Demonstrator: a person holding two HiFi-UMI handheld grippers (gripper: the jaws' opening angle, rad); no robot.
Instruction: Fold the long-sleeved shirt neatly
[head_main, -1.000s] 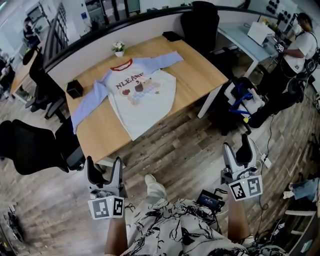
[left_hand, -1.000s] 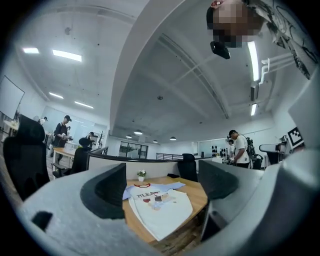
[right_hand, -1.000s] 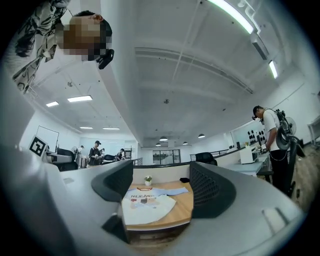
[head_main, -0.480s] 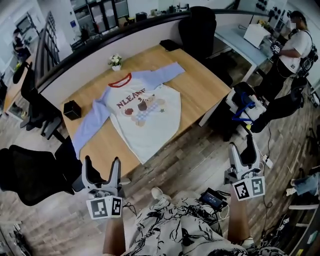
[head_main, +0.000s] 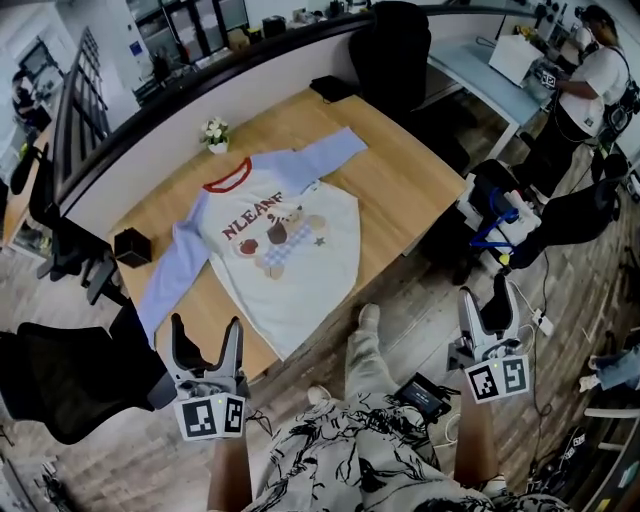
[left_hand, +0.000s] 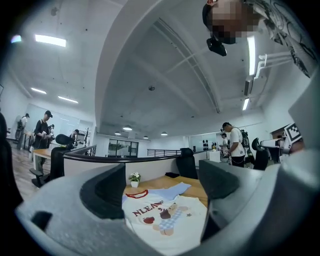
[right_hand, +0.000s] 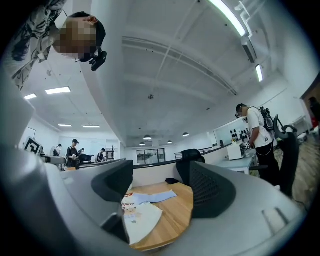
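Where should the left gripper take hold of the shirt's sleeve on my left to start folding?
Take the blue sleeve near its cuff end, coming in from the near-left edge of the table. The shirt lies flat, face up, and that sleeve slants down toward the left gripper, whose jaws stand apart and empty, so the cuff is probably its closest loose end.

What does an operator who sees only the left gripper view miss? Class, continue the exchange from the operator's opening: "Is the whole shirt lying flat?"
Observer: Yes. The head view shows the shirt spread flat on the table, including a sleeve that a jaw hides from you.
Operator: Anything beside that sleeve?
Observer: A small black box, standing apart from it.
Operator: And the right gripper?
Observer: Its own view shows the right gripper open, nothing between the jaws.
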